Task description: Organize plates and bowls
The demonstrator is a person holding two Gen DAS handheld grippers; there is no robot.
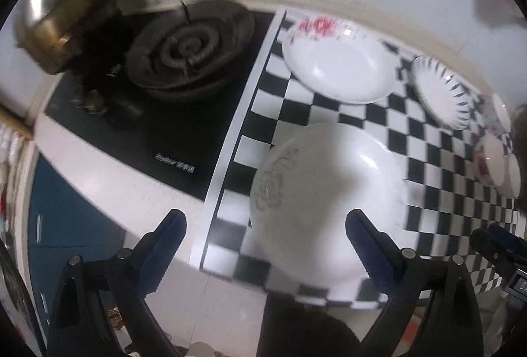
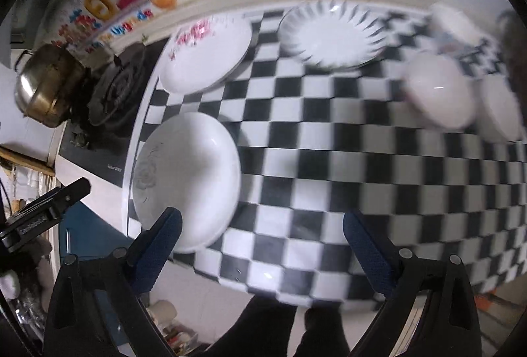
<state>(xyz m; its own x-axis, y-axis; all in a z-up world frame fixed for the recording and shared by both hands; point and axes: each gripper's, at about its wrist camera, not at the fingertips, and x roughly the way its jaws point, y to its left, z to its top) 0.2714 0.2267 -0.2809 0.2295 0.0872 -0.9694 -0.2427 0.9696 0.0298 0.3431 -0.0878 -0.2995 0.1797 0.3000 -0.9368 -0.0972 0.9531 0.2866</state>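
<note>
Left wrist view: left gripper [image 1: 265,226], fingers spread wide and holding nothing, above the near edge of the checkered counter [image 1: 438,179]. Grey-patterned plate [image 1: 329,195] lies nearest, its rim between the fingers; red-flowered plate [image 1: 339,60] lies beyond it; black-rayed plate [image 1: 441,91] to that one's right; small bowls [image 1: 494,162] at the far right edge, partly cut off. Gas burner [image 1: 187,50] and brass pot [image 1: 62,17] left of the grey-patterned plate. Right wrist view: right gripper [image 2: 262,226], fingers likewise spread and empty, over bare checkers right of the grey-patterned plate [image 2: 187,179]. Here the bowls [image 2: 438,90] show fuller, though blurred.
</note>
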